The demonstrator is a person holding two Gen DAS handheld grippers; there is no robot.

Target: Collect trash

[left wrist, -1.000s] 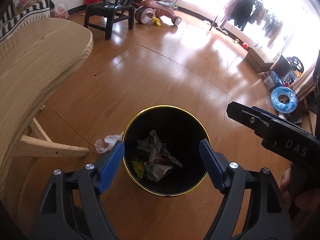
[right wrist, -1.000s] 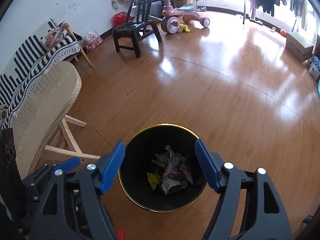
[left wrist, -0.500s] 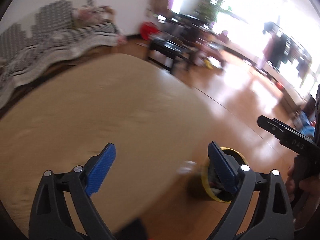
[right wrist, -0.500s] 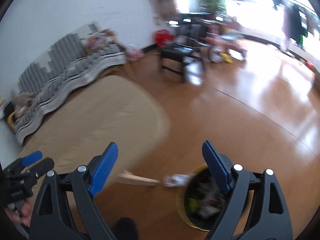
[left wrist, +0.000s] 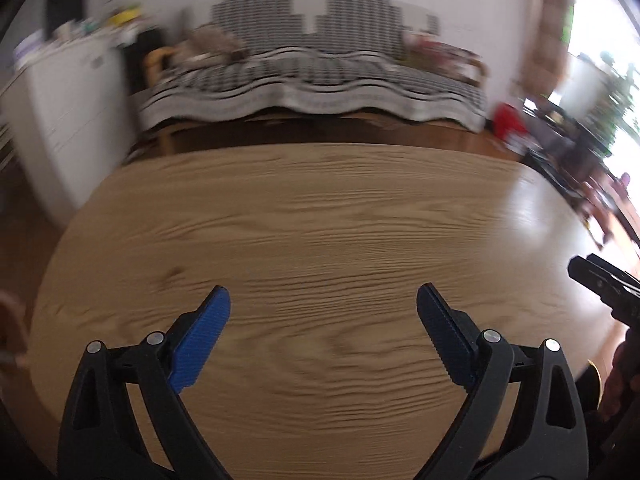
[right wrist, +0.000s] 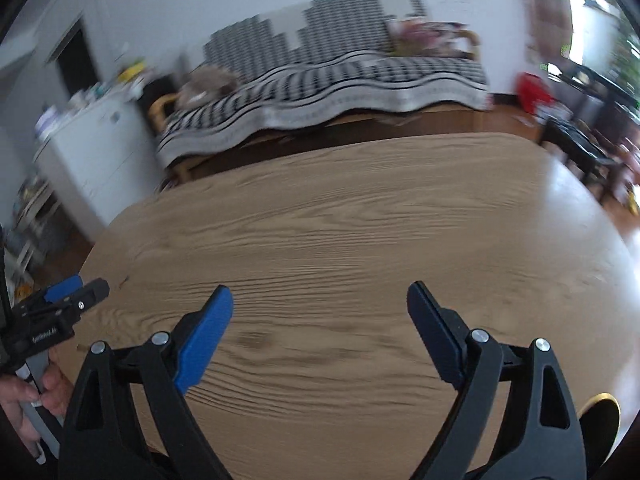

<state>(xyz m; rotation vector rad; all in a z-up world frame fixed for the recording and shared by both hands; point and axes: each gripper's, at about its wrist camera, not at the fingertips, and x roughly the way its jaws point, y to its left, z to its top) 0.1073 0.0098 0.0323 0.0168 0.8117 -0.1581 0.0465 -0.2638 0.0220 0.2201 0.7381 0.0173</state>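
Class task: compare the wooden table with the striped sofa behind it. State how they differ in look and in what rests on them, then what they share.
The wooden table is plain light wood with visible grain; the striped sofa is draped in a black-and-white patterned cover. The table's visible top is bare, while blurred items sit on the sofa. The table lies directly under the open fingers; the sofa stands further back against the wall. Both are long and low.

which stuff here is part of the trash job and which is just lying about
Job: left gripper and right gripper, both open and empty; black bin, only its gold rim showing.
Lying about: wooden table, striped sofa, white cabinet, red bag.
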